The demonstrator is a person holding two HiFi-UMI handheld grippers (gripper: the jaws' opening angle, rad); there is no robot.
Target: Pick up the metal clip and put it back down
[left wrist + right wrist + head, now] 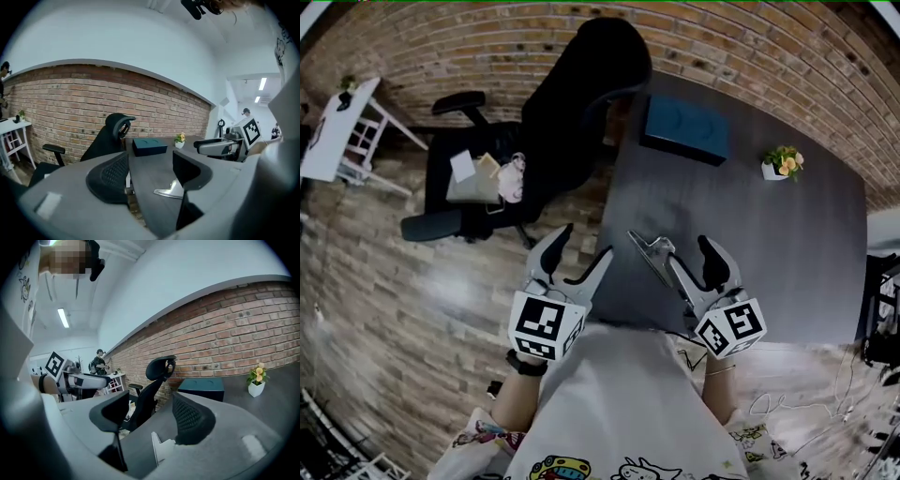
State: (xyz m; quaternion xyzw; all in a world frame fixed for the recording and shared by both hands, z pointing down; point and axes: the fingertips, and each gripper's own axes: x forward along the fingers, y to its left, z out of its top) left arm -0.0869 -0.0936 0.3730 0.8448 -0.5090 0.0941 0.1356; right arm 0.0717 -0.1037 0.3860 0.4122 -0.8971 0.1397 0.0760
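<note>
Finds the metal clip (652, 251) lying on the surface (769, 244) near its front left corner, just ahead of the right gripper (689, 255), whose fingers, like the left gripper's (581, 248), stand wide apart and empty; judges it light, stiff, slippery, best pinched across its raised end.

The metal clip (652, 253) lay on the table (769, 253) near its front left edge, between the left gripper (583, 246) and the right gripper (686, 251), closest to the right one. The left gripper hung at the table's left edge. At the back of the table sat a box (684, 128), with a flower pot (783, 165) to its right, well apart. An office chair (553, 112) stood left of the table, before a brick wall (469, 47). A side table (337, 131) stood far left.
</note>
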